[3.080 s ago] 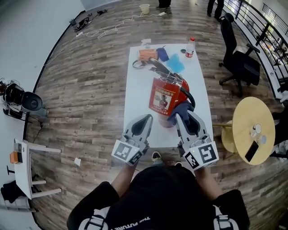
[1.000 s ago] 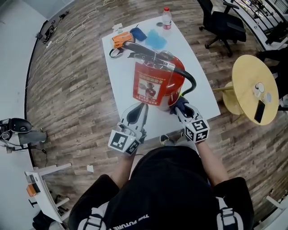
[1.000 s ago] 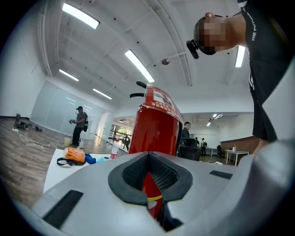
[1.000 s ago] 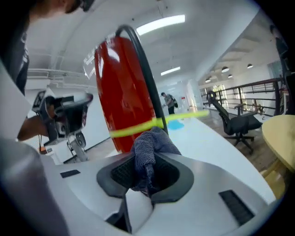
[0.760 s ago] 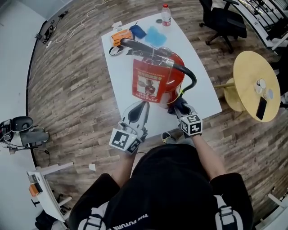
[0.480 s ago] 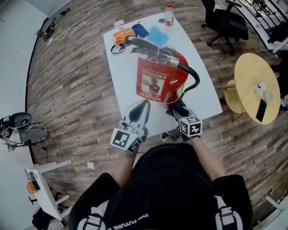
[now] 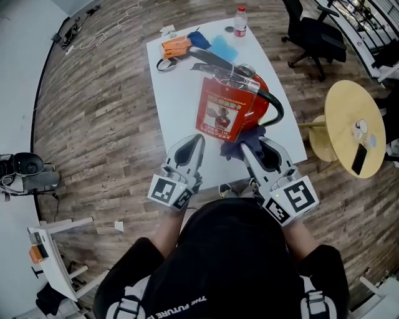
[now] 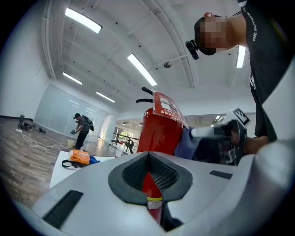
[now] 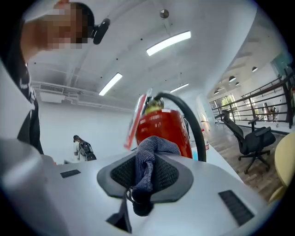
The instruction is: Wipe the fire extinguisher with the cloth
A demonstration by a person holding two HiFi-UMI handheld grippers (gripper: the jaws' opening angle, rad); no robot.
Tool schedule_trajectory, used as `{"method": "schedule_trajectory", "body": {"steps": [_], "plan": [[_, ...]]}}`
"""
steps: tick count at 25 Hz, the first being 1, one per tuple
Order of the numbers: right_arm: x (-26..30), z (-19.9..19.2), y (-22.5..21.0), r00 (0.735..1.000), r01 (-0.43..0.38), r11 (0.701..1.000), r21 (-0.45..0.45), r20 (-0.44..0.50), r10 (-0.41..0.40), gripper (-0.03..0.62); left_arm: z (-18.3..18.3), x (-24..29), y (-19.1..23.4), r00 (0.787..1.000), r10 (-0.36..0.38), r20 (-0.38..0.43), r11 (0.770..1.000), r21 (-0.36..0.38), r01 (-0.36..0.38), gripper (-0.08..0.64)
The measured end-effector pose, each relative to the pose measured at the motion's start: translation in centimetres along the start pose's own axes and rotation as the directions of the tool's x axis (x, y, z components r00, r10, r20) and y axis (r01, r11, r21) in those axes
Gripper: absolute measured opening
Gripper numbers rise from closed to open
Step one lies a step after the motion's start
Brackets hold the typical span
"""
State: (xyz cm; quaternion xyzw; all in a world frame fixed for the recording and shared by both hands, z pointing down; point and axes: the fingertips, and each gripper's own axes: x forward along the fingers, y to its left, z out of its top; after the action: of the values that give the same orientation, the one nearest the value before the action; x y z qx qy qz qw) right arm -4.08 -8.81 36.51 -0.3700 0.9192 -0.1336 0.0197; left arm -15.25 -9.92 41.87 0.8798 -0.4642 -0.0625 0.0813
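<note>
Head view: fire extinguisher (image 7: 232, 109) stands upright mid-way along the white table (image 7: 177, 99), long axis vertical, directly far of both grippers. Right gripper (image 7: 254, 148) clamped on the dark blue cloth (image 7: 243, 141), and the cloth bunch meets the near-right side of the cylinder low down, so the right hand is the nearer one and the working one. Left gripper (image 7: 196, 142) sits just beside the near-left of the base; contact cannot be told from here. Black hose (image 7: 276, 106) arcs down the right flank above the cloth, and a wipe going up that side would run into it, I judge. Red label card (image 7: 223, 115) hangs over the near-left face. Far end of the table: orange item (image 7: 174, 47), light blue cloth (image 7: 222, 46), bottle (image 7: 240, 14), all well apart from the work. Round wooden table (image 7: 355, 128) and office chair (image 7: 315, 31) off to the right, not in the way. Left gripper view: jaws together at the tips, nothing between them; red cylinder upright straight ahead past the tips, apparently not touched; the cloth and right gripper show at its right side. Right gripper view: pads pressed on a fold of cloth that bulges past the tips; extinguisher dead ahead and close, hose curving over its right
</note>
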Motion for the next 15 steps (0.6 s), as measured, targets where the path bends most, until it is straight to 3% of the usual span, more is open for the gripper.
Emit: {"method": "schedule_trajectory", "body": {"steps": [3, 7, 9, 12, 15], "plan": [[-0.3, 3.2, 0.4, 1.000, -0.001, 1.000, 0.030, -0.001, 0.001, 0.092, 0.0, -0.6, 0.1, 1.000, 0.008, 0.003, 1.000, -0.005, -0.008, 0.021], [0.2, 3.0, -0.1, 0.999, -0.021, 0.999, 0.030, 0.039, 0.020, 0.092, -0.2, -0.3, 0.9, 0.999, 0.020, 0.031, 1.000, -0.007, -0.019, 0.021], [0.5, 0.7, 0.0, 1.000, -0.027, 0.998, 0.058, 0.016, 0.026, 0.092, -0.8, -1.0, 0.9, 0.999, 0.030, 0.021, 0.999, -0.018, -0.030, 0.021], [1.8, -5.2, 0.2, 0.993, -0.009, 0.999, 0.045, -0.120, 0.015, 0.092, -1.3, -2.1, 1.1, 0.999, 0.049, 0.006, 0.999, -0.024, -0.049, 0.021], [2.8, -13.6, -1.1, 0.946, 0.033, 0.997, 0.065, -0.323, -0.011, 0.092, -1.3, -2.6, 1.1, 0.998, 0.061, 0.007, 0.998, -0.028, -0.061, 0.021]]}}
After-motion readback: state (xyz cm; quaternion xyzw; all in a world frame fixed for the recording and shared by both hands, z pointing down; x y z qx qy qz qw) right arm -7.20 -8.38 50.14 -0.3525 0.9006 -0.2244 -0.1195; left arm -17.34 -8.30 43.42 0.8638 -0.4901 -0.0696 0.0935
